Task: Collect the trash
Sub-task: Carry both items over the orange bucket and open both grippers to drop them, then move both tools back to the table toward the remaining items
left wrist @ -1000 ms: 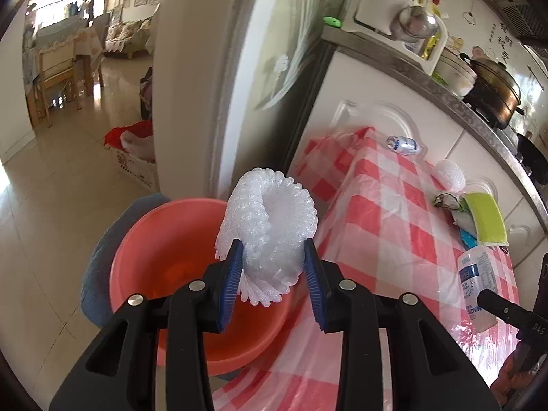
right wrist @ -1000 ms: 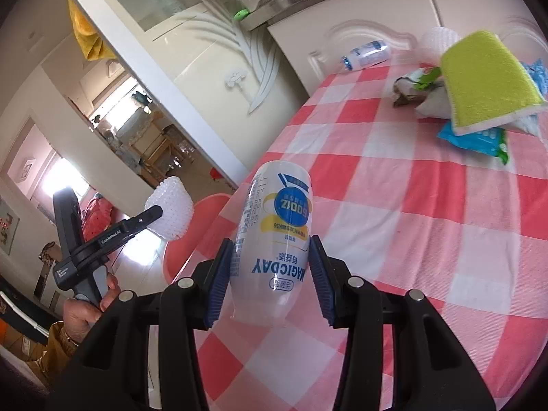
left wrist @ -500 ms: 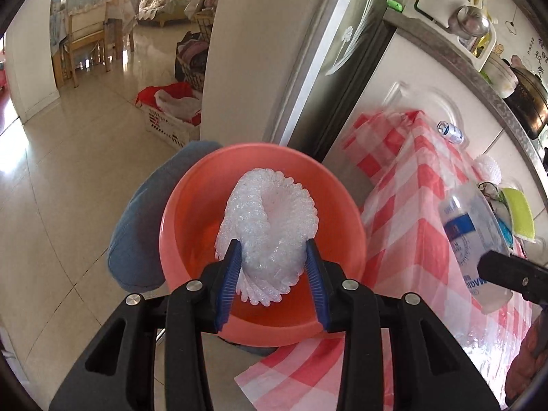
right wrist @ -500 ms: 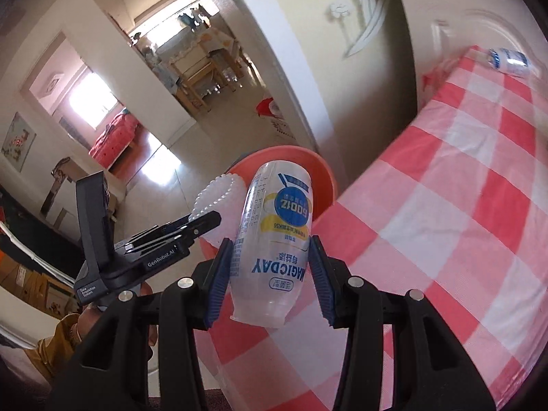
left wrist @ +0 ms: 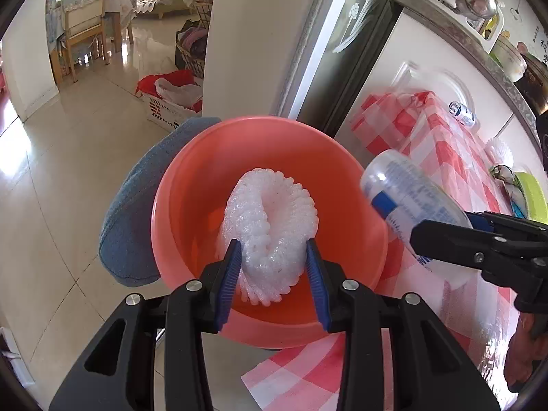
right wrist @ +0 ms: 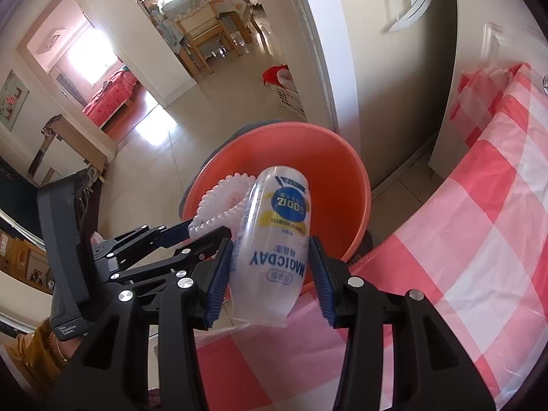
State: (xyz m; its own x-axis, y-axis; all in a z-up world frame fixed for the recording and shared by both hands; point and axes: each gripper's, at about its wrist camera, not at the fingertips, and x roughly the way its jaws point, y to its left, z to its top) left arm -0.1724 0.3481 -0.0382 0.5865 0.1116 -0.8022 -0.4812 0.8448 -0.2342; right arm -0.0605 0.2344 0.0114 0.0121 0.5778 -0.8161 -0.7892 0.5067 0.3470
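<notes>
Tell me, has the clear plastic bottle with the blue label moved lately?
Yes. The clear plastic bottle left the checked tablecloth and now hangs over the orange basin.

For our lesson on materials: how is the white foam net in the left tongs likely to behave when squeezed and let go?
The foam net looks soft: it is pinched between the pads and bulges above them. It is probably very light, being open mesh. Let go, it should drop into the orange basin and likely not roll far.

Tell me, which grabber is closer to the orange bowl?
Left. The left gripper holds the foam net right over the orange bowl; the right gripper, with the bottle, is at its edge.
</notes>
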